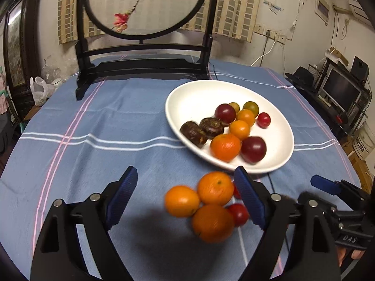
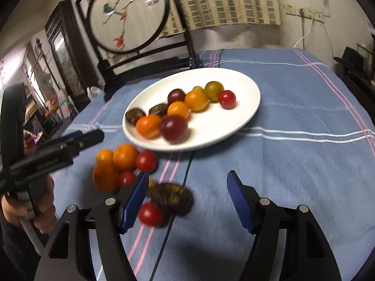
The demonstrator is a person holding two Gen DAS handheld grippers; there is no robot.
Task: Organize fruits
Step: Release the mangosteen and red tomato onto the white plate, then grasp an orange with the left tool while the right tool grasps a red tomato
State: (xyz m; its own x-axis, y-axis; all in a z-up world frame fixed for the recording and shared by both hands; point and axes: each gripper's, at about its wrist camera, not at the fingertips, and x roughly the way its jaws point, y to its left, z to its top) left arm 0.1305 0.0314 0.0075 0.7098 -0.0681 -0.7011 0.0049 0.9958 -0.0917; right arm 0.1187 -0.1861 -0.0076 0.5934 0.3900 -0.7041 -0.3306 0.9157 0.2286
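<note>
Stained pale wall (image 1: 276, 37) behind, bamboo blind (image 2: 225, 2), dark wooden cabinet (image 1: 16, 53) left, monitor shelf (image 1: 339, 89) right.

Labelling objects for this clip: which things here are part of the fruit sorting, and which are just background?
Part of the job:
white plate with fruit already on it
three loose oranges
loose red tomatoes
dark brown fruit on the cloth
left gripper, open
right gripper, open

Just lying about:
round painted screen on its stand
blue tablecloth
white plastic bag

Stood at the blue striped cloth-covered counter's (image 1: 112, 121) far edge: round embroidered screen in black wooden stand (image 1: 145, 7); white plastic bag (image 1: 41, 89) beside.
</note>
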